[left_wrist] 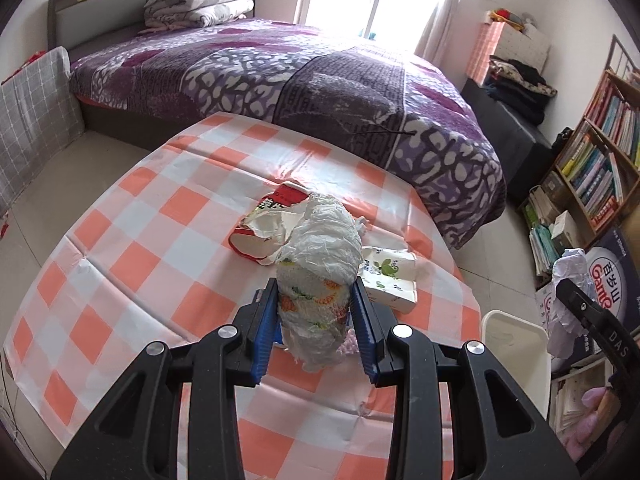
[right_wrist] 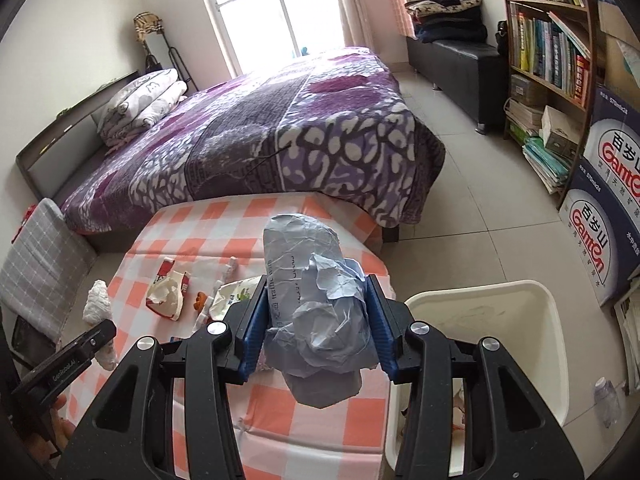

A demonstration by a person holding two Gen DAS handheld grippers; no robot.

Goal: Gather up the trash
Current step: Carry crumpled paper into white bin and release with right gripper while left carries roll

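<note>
**Left wrist and right wrist views: both grippers carry crumpled trash near the bin**

Left wrist view: the left gripper (left_wrist: 316, 320) has its blue fingers (left_wrist: 264, 332) pressed on both sides of a crumpled white tissue wad with orange and green print (left_wrist: 320, 276). The wad stands up between them, lifted above the orange-and-white checked tabletop (left_wrist: 132, 240), probably so it can be carried without dropping. More trash lies on the cloth behind it: a torn red-and-white paper package (left_wrist: 266, 228) and a white tissue pack with green leaves (left_wrist: 390, 276) just beside the wad. The white plastic bin (left_wrist: 516, 340) stands at the right, beyond the table edge. Nothing lies between the wad and the bin, I think, but the other gripper comes in at the right edge.

Right wrist view: the right gripper (right_wrist: 318, 316) squeezes a crumpled pale blue paper ball (right_wrist: 320, 300) between its fingers (right_wrist: 380, 320). The white plastic bin (right_wrist: 540, 292) is close at the right and looks almost empty, so the drop seems near. The left gripper (right_wrist: 86, 340) shows at the lower left. The purple patterned bed (right_wrist: 280, 128) lies behind.
</note>
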